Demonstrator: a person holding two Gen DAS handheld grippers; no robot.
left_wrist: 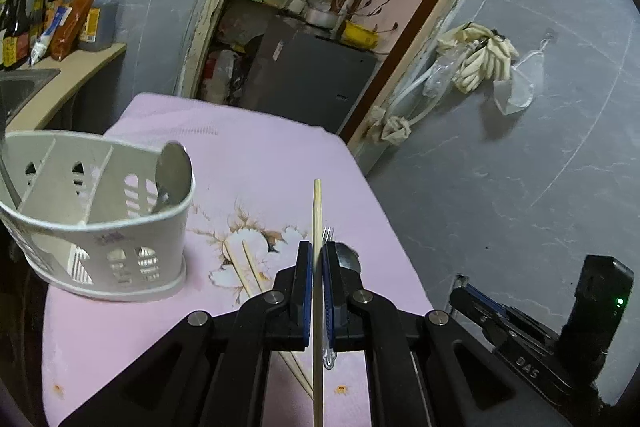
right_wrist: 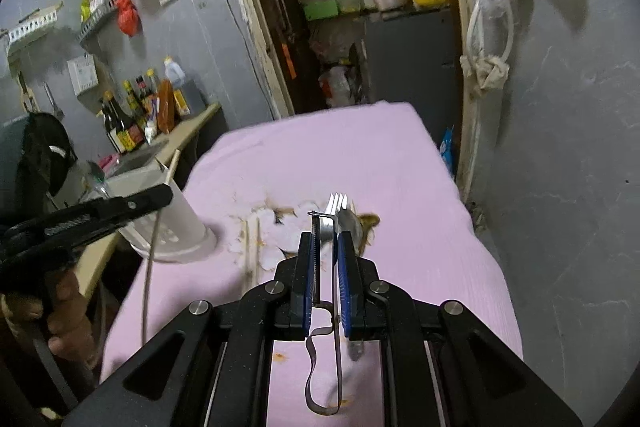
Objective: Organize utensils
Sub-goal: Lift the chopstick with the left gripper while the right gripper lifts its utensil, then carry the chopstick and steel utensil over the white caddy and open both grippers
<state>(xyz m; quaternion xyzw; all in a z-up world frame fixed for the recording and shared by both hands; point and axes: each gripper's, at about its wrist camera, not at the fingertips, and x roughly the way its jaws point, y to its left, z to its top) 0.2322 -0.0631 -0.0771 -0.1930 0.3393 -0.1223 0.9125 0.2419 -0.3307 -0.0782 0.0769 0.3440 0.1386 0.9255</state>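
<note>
Two grippers clamp tight: left gripper [left_wrist: 317, 259] on a chopstick [left_wrist: 317, 211], right gripper [right_wrist: 329, 247] on narrow-squeezed tongs [right_wrist: 326, 347], holder [left_wrist: 96, 211] at ten o'clock.

"DAS" on right gripper [left_wrist: 472, 297]

Pink desk cloth [left_wrist: 256, 163] with a white-and-brown flower print; white slotted holder [left_wrist: 96, 227]; pale wooden chopstick [left_wrist: 317, 227]; blue claw pads [left_wrist: 306, 291].

Pink-clothed table [left_wrist: 248, 155]; white caddy [left_wrist: 100, 227], chopsticks [left_wrist: 250, 269], spoon [left_wrist: 348, 259]
</note>
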